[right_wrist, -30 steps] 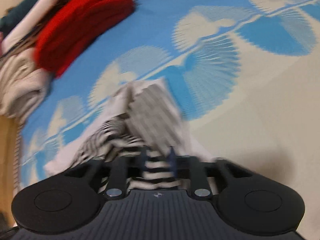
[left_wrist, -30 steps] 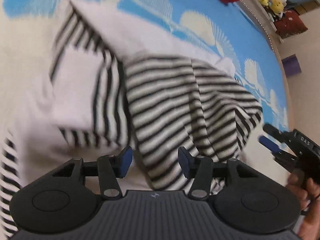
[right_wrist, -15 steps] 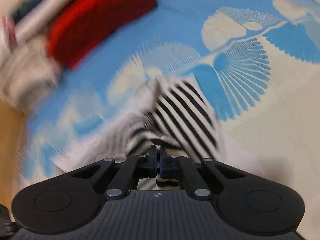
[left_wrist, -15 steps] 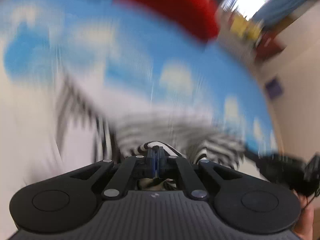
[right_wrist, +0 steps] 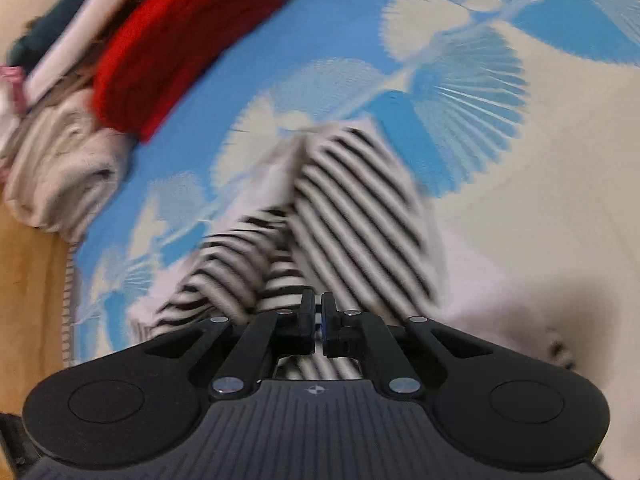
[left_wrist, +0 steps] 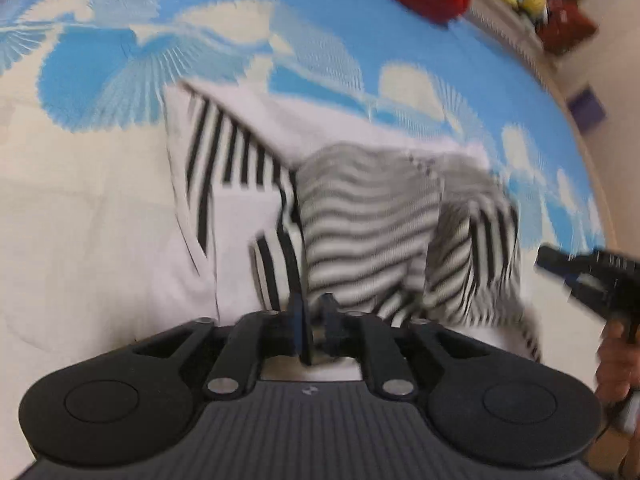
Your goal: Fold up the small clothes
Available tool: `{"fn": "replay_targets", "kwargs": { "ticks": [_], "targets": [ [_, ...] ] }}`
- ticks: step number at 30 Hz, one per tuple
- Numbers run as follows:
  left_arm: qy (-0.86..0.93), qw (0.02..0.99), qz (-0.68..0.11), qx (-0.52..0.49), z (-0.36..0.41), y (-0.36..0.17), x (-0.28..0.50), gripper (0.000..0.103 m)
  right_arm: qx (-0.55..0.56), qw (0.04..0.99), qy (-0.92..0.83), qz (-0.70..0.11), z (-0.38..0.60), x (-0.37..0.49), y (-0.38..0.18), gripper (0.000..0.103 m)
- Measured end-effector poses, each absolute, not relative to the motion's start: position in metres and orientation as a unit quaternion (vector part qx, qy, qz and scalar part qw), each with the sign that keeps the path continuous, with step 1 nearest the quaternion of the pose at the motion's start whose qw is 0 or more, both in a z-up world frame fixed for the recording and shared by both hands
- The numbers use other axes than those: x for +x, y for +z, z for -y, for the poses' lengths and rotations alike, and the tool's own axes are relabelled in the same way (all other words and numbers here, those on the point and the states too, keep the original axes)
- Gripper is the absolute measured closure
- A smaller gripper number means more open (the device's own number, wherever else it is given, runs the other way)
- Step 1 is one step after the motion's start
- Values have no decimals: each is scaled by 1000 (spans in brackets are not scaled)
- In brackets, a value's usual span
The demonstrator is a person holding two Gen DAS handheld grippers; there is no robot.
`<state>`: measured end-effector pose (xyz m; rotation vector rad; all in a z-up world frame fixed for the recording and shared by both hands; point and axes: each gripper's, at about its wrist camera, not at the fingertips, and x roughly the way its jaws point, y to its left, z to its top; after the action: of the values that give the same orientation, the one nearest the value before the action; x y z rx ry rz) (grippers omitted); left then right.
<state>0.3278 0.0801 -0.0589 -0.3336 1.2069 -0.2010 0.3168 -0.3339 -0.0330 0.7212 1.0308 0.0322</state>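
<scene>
Your left gripper [left_wrist: 316,322] sits at the near edge of the striped garment [left_wrist: 360,216], its jaws a narrow gap apart; they clamped fully together half a second ago and have just been opening again, and a bit of pale cloth shows in the gap, though the blur keeps you from telling whether the pads press it. A second ago those same jaws stood wide apart over the stripes. Your right gripper [right_wrist: 318,322] tells the same story: half-hidden in blur a second ago, pinched tight half a second ago, and now parted by a thin slit with striped fabric behind and under it; whether it is gripped you cannot tell. The garment lies bunched on the blue-and-cream patterned bedspread [left_wrist: 100,208], white panel and bold black stripes to the left, finer stripes humped up in the middle. In the left view your other tool [left_wrist: 592,276] and the hand [left_wrist: 616,364] holding it show at the right edge, near the garment's right end, about where they were a second ago. A red folded garment [right_wrist: 184,40] and a beige folded one [right_wrist: 60,172] lie well apart from the striped one at the far edge.
</scene>
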Motion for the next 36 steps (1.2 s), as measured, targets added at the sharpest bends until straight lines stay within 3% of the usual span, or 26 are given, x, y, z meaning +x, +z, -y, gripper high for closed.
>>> {"fn": "replay_targets", "kwargs": {
  "ticks": [1,2,3,9,13,14,15,16,17,18,24,27,29,33,36],
  "targets": [
    [-91,807,-558,-171,-84,-56,329,73,340,811,27,-476,329,318,-30,78],
    [-90,806,-555,-184,-86,-56,331,67,347,809,33,-474,324,320,-29,59],
    [-90,803,-556,-192,-87,-57,332,67,357,803,39,-476,321,322,-30,50],
    [-83,791,-580,-175,-83,-65,332,67,398,764,58,-504,293,339,-43,50],
    [-72,788,-587,-171,-80,-76,335,67,319,795,32,-514,270,351,-43,52],
    [-68,789,-587,-169,-80,-77,336,70,305,801,25,-515,267,353,-44,60],
    [-67,791,-585,-167,-80,-77,338,76,296,804,19,-515,264,355,-45,75],
    [-66,794,-582,-165,-81,-75,339,90,293,805,20,-516,265,354,-47,81],
    [-69,799,-574,-165,-83,-73,341,101,292,806,25,-514,263,355,-47,94],
    [-72,805,-564,-172,-86,-68,342,102,294,810,26,-507,265,353,-45,100],
    [-76,867,-427,-244,-122,-17,334,102,363,852,50,-373,311,339,-1,102],
    [-86,870,-411,-256,-128,-14,329,102,383,861,65,-329,336,327,14,102],
    [-88,856,-452,-234,-124,-25,330,102,377,853,75,-352,345,324,10,102],
    [-97,784,-588,-173,-111,-72,332,101,271,816,36,-509,347,323,-34,103],
    [-80,785,-600,-130,-104,-76,330,100,237,796,-16,-556,355,316,-60,103]
  ]
}}
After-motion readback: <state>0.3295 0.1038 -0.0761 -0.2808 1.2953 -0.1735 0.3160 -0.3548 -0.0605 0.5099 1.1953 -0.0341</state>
